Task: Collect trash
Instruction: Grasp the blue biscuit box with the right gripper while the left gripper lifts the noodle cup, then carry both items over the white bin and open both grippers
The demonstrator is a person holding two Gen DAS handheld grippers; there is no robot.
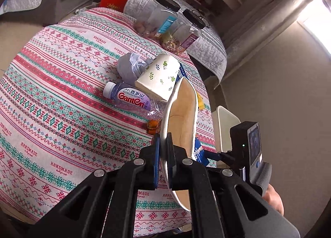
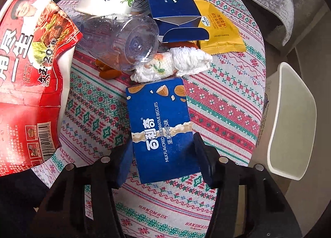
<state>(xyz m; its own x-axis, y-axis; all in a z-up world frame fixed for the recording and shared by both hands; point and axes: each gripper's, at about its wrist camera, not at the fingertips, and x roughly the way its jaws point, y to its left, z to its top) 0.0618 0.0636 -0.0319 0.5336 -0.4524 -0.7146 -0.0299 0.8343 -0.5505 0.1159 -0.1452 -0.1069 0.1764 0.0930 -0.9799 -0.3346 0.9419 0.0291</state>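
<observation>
Left gripper (image 1: 163,155): jaws clamped on rim of noodle bowl (image 1: 182,117), held tilted above tablecloth (image 1: 62,93); right gripper (image 2: 163,157): jaws part open astride biscuit box (image 2: 161,126), pads apart from its sides; box flat on cloth, near crumpled tissue (image 2: 175,64); bin (image 2: 289,122) beside table.
</observation>
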